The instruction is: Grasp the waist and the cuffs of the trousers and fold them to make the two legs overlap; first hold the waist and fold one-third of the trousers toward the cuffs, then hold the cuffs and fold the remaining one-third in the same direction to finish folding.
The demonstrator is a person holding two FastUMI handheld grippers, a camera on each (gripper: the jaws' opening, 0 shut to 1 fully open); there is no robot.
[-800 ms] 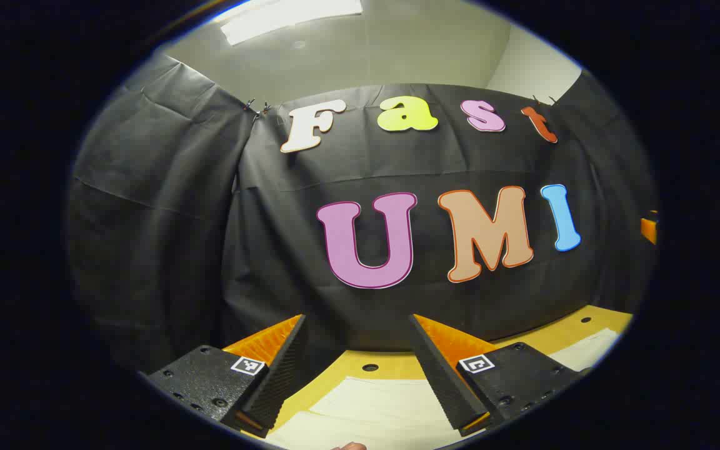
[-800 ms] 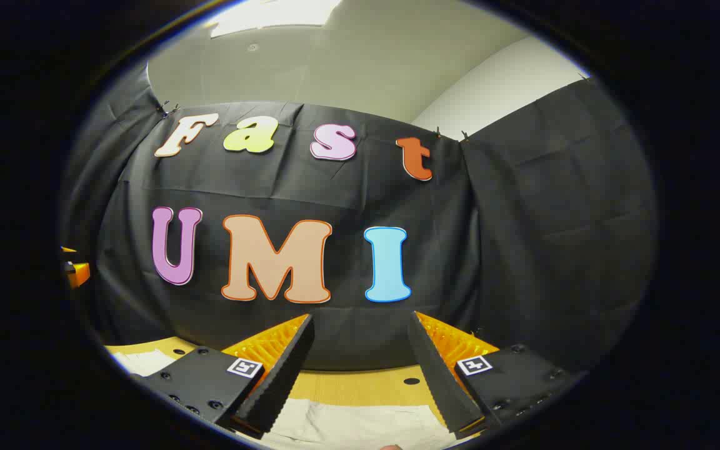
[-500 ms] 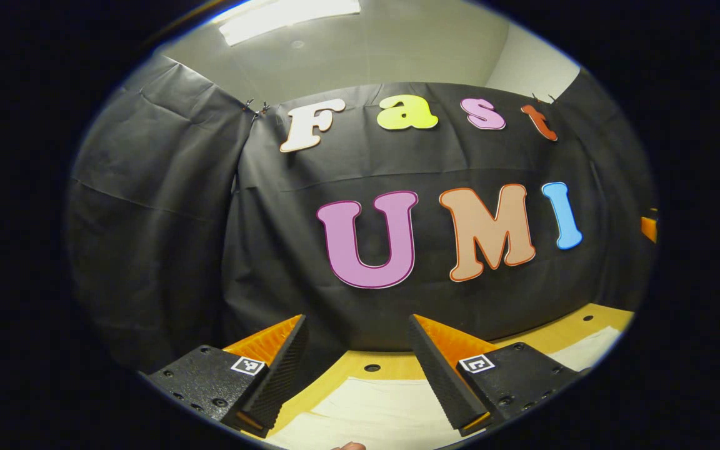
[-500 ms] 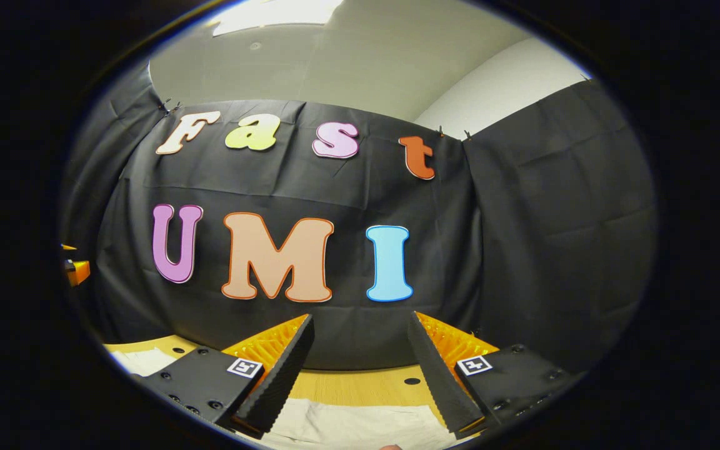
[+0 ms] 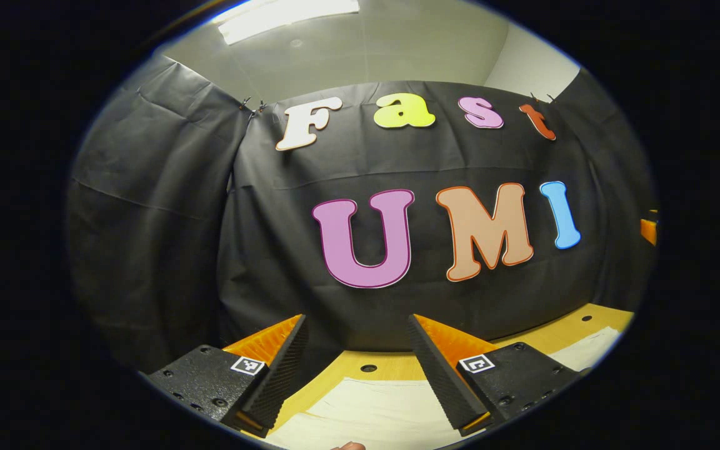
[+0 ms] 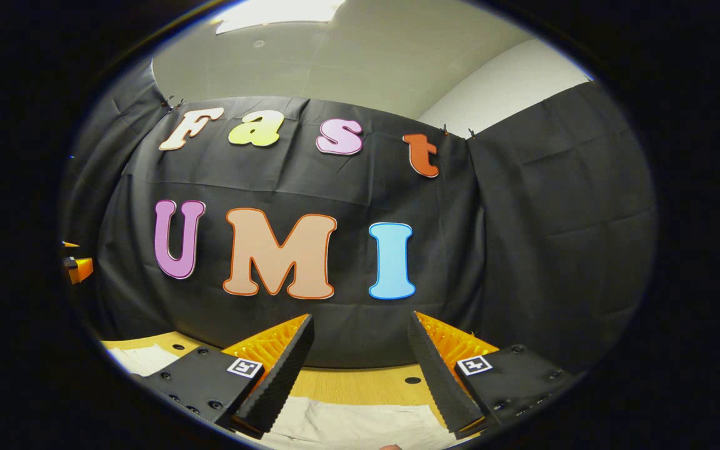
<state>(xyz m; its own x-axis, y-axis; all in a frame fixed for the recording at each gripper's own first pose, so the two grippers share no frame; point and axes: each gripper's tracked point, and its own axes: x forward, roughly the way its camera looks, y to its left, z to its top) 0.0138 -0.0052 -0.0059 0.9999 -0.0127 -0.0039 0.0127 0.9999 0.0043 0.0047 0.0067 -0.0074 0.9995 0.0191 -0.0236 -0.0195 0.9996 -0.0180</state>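
Two grippers hang above the table, each pointed mostly at the booth's black wall, so little of the work shows. The left gripper (image 5: 357, 369) has its jaws wide apart with nothing between them; the right gripper (image 6: 360, 369) is spread just as wide and also empty.

The trousers (image 5: 379, 409) are a pale, cream-coloured cloth lying flat on the yellow table (image 5: 591, 325), low in the left gripper view just below and between the fingers. The same cloth shows under the right gripper (image 6: 347, 428), and a further pale patch sits off toward the table's side. Which end is the waist and which the cuffs cannot be told from so small a strip.

As a judgement, the cloth looks light, soft and limp, with shallow creases. It should drape and sag when lifted and will not hold a shape. It is not fragile, but thin fabric can slip from a shallow pinch or come up one layer at a time. The safest hold seems to be at the edge, with a deep bite through the thicker hem or waistband, one gripper to each corner, so the fold stays square.

No containers appear on the table; round holes dot its surface.
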